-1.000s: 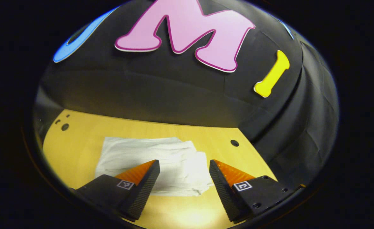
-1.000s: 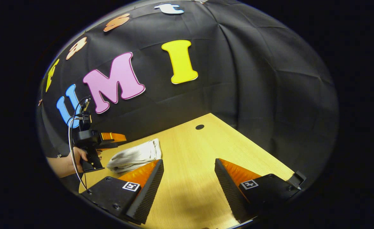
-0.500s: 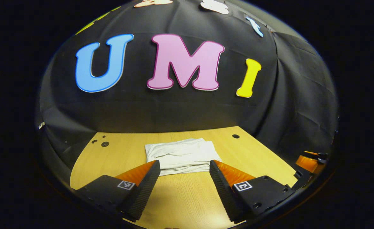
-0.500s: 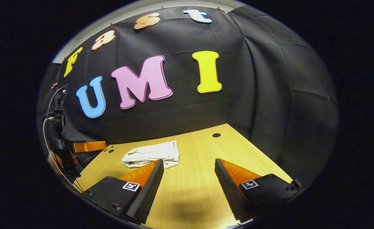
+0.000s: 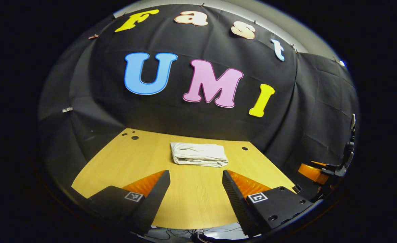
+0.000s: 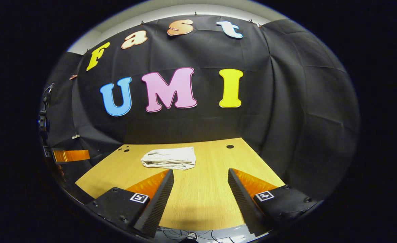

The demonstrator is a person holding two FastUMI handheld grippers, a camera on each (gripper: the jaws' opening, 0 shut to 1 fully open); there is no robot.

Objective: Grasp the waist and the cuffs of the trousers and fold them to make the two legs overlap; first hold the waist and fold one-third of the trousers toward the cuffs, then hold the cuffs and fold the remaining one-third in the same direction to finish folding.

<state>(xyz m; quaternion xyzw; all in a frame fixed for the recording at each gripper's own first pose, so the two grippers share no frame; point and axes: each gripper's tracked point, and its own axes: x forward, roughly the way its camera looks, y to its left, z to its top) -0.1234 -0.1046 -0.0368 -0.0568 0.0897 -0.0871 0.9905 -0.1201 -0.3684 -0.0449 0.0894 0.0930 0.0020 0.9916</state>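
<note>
Folded white cloth trousers [image 5: 199, 154] lie on the pale wooden counter [image 5: 191, 195] near its far edge, well beyond both grippers' fingers [image 5: 151, 199], [image 6: 154, 202], spread wide, holding nothing.

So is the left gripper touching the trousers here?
Apart. In the left gripper view, bare table lies between the open left gripper and the folded trousers farther back.
</note>
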